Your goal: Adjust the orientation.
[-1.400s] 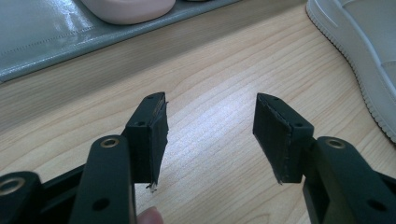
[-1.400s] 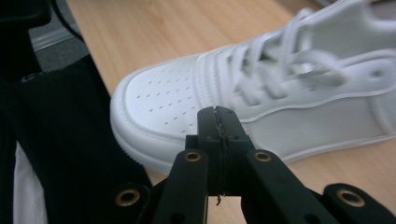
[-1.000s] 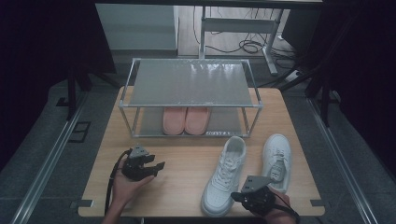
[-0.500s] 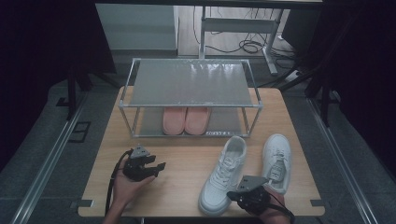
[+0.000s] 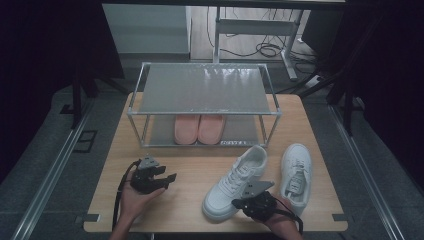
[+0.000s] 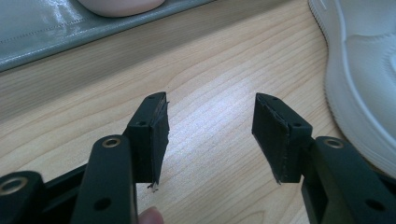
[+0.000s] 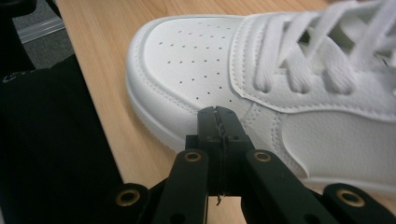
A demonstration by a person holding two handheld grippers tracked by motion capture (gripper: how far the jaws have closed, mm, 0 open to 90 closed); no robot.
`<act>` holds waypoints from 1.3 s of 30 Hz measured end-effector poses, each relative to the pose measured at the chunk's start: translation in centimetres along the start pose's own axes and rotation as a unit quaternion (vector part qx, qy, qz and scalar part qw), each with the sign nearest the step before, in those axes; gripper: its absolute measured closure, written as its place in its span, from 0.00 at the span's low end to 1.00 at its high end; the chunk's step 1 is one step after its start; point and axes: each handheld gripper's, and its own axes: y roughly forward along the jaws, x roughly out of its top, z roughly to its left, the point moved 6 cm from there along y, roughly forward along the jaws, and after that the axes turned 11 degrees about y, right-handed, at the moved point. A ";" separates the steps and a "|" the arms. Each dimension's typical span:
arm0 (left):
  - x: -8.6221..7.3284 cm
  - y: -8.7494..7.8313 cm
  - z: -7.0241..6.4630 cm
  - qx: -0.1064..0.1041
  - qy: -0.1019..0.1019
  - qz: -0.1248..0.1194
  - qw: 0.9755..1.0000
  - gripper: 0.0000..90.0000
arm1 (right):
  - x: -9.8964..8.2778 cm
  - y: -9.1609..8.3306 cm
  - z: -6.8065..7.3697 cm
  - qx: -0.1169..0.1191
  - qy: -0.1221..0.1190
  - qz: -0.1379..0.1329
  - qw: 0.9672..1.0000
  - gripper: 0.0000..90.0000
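- Two white sneakers on the table point(image 5: 150, 150), in front of the shoe rack point(image 5: 205, 90).
- Right gripper point(image 7: 218, 116) pressed shut, empty, nosing against the near sneaker's point(image 5: 235, 182) side.
- Left gripper point(image 6: 210, 126) parted, idle over bare wood.
- Likely approach stage; next: spread those shut jaws, then clamp the sneaker's side.

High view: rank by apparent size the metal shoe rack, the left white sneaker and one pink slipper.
1. Metal shoe rack, clearly largest.
2. Left white sneaker.
3. Pink slipper, though it sits farther back and is partly hidden under the shelf.
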 end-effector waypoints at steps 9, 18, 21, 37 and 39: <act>-0.1 0.0 0.2 0.000 -0.002 0.000 1.000 0.52 | 2.2 2.0 -0.1 0.013 -0.002 -0.003 1.000 1.00; -0.2 0.0 0.2 0.003 -0.004 -0.001 1.000 0.52 | 3.7 3.4 -0.3 0.018 0.002 -0.007 1.000 1.00; -0.2 0.0 0.3 0.005 -0.005 -0.003 1.000 0.52 | 4.3 3.9 -0.4 0.013 0.001 -0.005 1.000 1.00; -0.3 0.1 0.3 0.004 -0.003 0.000 1.000 0.52 | 7.2 6.3 -1.7 0.008 0.025 -0.011 1.000 1.00; -0.3 0.0 0.2 0.005 -0.002 -0.001 1.000 0.52 | 7.5 6.5 -1.9 0.004 0.025 -0.011 1.000 1.00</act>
